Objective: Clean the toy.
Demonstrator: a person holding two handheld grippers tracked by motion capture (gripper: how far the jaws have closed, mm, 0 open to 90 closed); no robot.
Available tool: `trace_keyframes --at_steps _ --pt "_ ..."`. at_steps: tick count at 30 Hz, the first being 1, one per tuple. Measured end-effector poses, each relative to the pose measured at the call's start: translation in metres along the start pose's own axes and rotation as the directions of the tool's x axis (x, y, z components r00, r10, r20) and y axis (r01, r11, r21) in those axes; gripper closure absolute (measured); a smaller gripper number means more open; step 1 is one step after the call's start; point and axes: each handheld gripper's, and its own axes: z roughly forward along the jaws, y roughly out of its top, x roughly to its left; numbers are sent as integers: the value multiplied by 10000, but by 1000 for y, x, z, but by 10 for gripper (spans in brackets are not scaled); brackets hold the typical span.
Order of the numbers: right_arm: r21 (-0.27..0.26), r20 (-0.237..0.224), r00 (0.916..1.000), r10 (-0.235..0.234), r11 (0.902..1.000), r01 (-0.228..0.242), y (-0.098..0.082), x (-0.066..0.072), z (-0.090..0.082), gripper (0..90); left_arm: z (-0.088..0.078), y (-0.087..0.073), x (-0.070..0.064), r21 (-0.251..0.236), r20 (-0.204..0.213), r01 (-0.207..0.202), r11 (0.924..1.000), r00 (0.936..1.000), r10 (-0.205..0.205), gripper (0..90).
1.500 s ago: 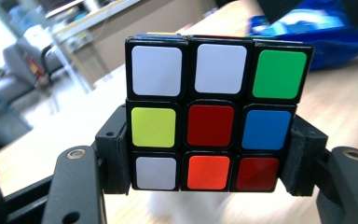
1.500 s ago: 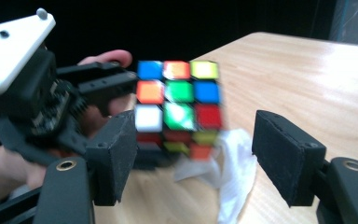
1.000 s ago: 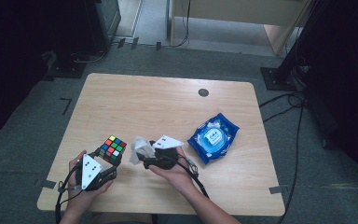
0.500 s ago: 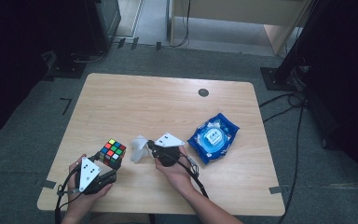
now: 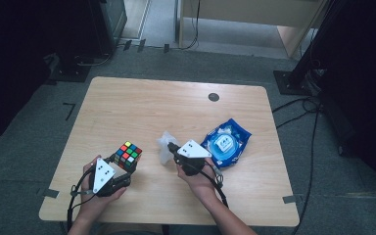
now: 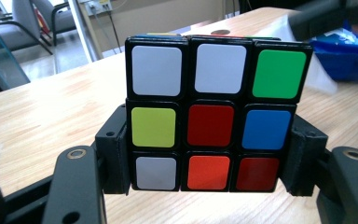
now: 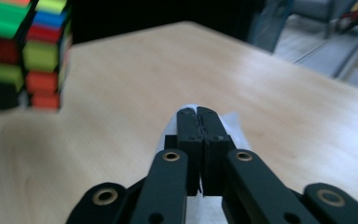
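Observation:
A scrambled puzzle cube (image 5: pixel 128 153) stands at the table's front left, and my left gripper (image 5: pixel 121 167) is shut on its lower rows. In the left gripper view the cube (image 6: pixel 209 84) fills the gap of that gripper (image 6: pixel 209 161), with the black pads against both sides. My right gripper (image 5: pixel 173 147) is near the table's middle, shut on a thin white crumpled sheet (image 5: pixel 163 145). Its jaws have just closed on that sheet. In the right gripper view the gripper (image 7: pixel 199 115) has its tips together and the white sheet (image 7: pixel 237 127) sticks out around them, with the cube (image 7: pixel 25 51) blurred at far left.
A blue plastic packet (image 5: pixel 225 144) lies just right of the right gripper. A small dark round hole (image 5: pixel 213 97) sits near the far edge of the wooden table (image 5: pixel 142 105). Cables and dark stands line the floor around the table.
The right gripper has shifted to the right, away from the cube, taking the white sheet with it. The left hand and the cube have stayed put.

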Motion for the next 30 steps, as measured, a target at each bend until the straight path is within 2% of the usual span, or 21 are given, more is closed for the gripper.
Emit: trace_keyframes --at_steps 2,4,6,10,11,14,17,20,24,27,30 --pt "455 -570 9980 -267 9985 293 -6 4 6 797 2 1 0 -53 60 56 10000 10000 -56 337" --pt "718 -996 9947 -243 9969 316 -10 9 10 708 3 2 0 -38 98 11 10000 10000 -10 337" --pt "1048 -1442 9894 -154 9940 308 -13 12 15 573 3 1 0 -35 110 15 10000 9999 -15 337" --pt "1669 -1094 9940 -85 9856 268 -21 15 25 388 4 1 0 -34 102 37 10000 9999 -37 337" --pt "1793 -919 9957 -109 9834 273 -24 15 27 376 4 1 0 -18 98 24 10000 9999 -24 337" --pt "2211 -618 9980 -143 9749 277 -31 15 34 374 3 0 -1 60 95 -82 9999 9999 82 337" --pt "2558 -203 9998 34 9667 19 -34 12 38 391 3 -2 -3 133 103 -151 9998 9998 150 337" --pt "2645 31 9995 304 9639 -301 -36 8 39 420 2 -2 -3 112 120 -103 9999 9999 102 337" --pt "2988 99 9986 515 9529 -521 -40 6 39 479 3 -1 -3 97 206 -55 9999 9998 53 337" --pt "3014 228 9972 713 9505 -748 -41 3 37 585 5 0 -5 118 353 -47 9999 9994 42 337" --pt "3131 461 9959 773 9457 -879 -41 -2 32 774 8 2 -9 111 550 -90 9999 9984 84 337"
